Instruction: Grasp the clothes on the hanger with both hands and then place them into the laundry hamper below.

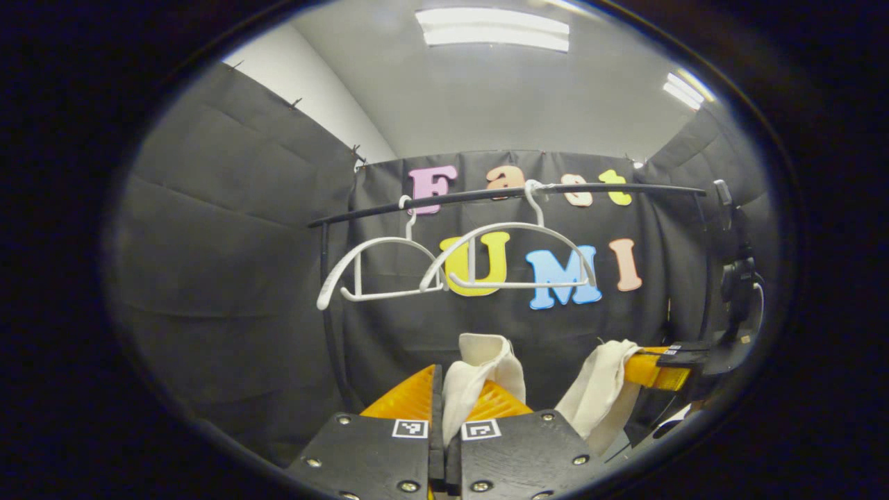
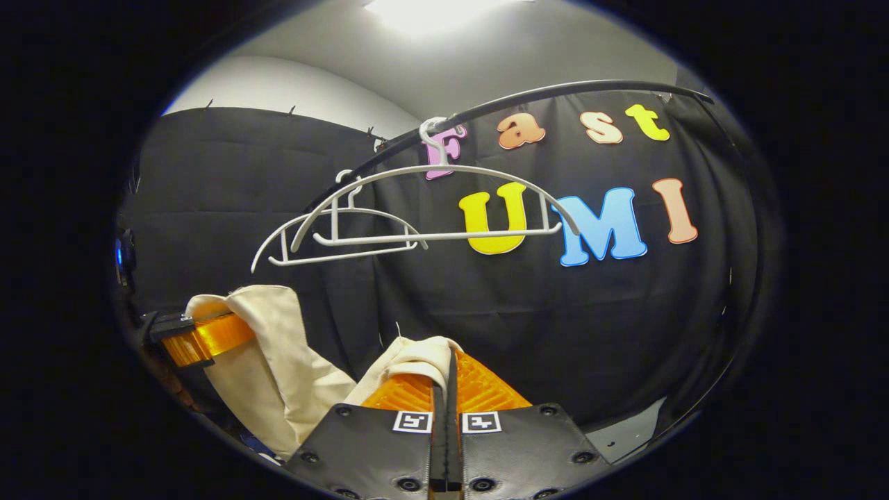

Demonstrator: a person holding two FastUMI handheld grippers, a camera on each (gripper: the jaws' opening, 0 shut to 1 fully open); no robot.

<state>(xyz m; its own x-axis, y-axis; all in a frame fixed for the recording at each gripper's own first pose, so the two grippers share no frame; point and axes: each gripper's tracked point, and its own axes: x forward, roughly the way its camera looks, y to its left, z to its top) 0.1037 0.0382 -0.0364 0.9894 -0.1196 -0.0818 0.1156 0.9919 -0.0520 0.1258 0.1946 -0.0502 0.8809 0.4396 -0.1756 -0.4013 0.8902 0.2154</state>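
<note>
A cream garment point(image 1: 479, 375) is pinched between the orange fingers of my left gripper point(image 1: 444, 389), which is shut on it. Its other end point(image 1: 601, 389) hangs from my right gripper point(image 1: 660, 371), seen farther off at the right. In the right gripper view, my right gripper point(image 2: 448, 378) is shut on a fold of the same cloth point(image 2: 417, 357), and the left gripper point(image 2: 208, 337) holds the other part point(image 2: 278, 347) at the left. Two bare white hangers point(image 1: 514, 257) point(image 1: 378, 267) hang on the black rail point(image 1: 486, 196) above the garment.
The rail's black upright post point(image 1: 326, 305) stands at the left. A black stand with a device point(image 1: 736, 278) is at the right edge of the left gripper view. Black cloth walls close the booth on all sides.
</note>
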